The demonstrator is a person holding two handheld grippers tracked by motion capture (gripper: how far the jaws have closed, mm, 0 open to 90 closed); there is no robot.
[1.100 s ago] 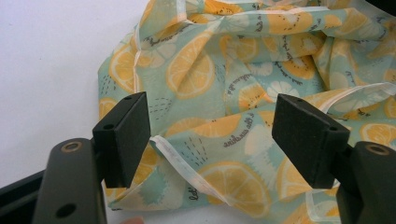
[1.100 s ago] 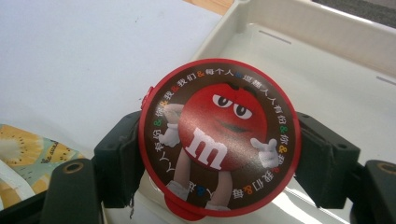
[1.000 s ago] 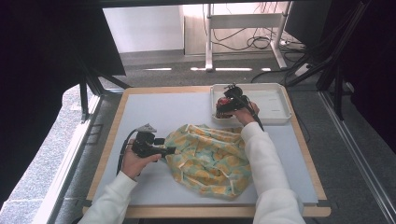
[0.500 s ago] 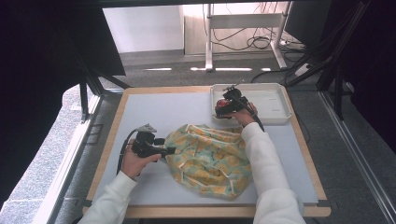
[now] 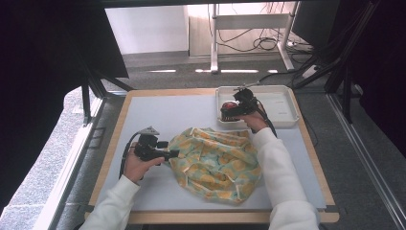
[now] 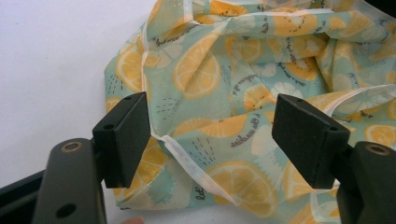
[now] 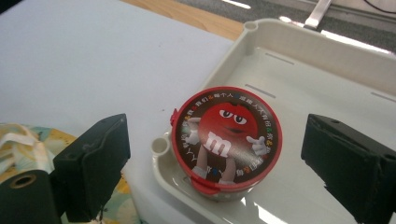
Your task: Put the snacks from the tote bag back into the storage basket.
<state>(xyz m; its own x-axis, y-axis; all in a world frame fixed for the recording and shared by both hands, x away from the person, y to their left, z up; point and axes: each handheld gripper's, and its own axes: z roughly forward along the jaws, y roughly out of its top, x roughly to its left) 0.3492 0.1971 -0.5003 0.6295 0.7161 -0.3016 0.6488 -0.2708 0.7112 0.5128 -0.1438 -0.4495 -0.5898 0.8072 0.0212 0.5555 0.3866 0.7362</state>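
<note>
Cables (image 5: 249,44) on floor beyond table; metal frame legs (image 5: 214,40).

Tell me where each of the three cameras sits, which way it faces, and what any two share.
High view: above the person's side, facing forward and down on the table; both forearms, left gripper, right gripper.
Left gripper view: rides the left gripper, facing the lemon-print cloth; its two black jaws apart.
Right gripper view: rides the right gripper, facing the red-lidded tub in the white tray; jaws apart.
Shared: cloth, tray.
</note>
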